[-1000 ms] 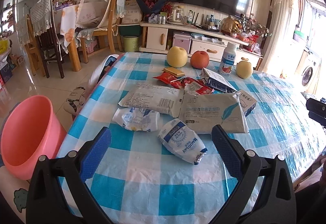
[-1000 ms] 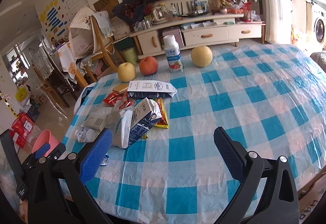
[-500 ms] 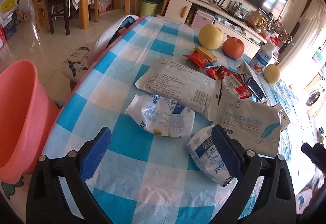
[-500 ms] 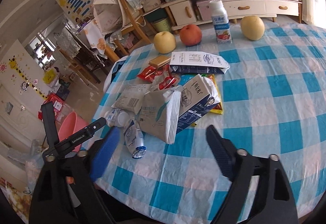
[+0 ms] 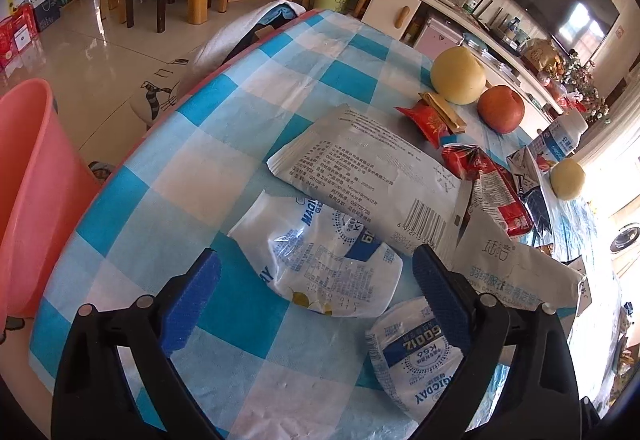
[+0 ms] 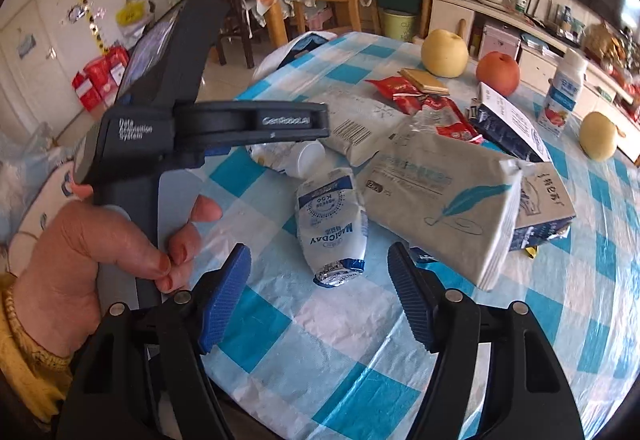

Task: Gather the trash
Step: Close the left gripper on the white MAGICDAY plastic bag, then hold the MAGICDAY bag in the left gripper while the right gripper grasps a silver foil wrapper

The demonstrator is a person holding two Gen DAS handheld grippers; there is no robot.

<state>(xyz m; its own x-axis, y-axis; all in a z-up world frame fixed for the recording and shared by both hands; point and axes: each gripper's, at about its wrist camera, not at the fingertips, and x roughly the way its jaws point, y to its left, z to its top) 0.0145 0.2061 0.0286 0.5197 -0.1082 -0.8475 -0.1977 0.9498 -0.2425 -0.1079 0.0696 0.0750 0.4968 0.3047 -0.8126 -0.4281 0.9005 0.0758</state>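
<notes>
Trash lies in a heap on the blue-checked table [image 5: 224,143]. A crumpled clear bag with blue print [image 5: 320,260] sits between the fingers of my left gripper [image 5: 316,256]; its jaws are closing, with both pads still clear of the bag. A small white "MAGICDAY" pouch [image 6: 332,224] lies just ahead of my right gripper [image 6: 318,260], which is partly open and not touching it. The same pouch [image 5: 412,356] shows beside my left gripper's right finger. A flat white barcode packet [image 5: 372,175], a grey tissue pack [image 6: 444,195] and red wrappers [image 5: 488,179] lie behind.
A pink bucket [image 5: 28,179] stands on the floor left of the table. Two pears, an apple [image 5: 500,107] and a drink bottle [image 6: 564,99] stand at the far side, a torn carton [image 6: 508,119] near them. A hand [image 6: 100,240] holds the left tool's black handle [image 6: 160,127].
Both grippers have dropped closer to the table. The left one now straddles the crumpled bag. The right one swung left to the pouch and its jaws narrowed.
</notes>
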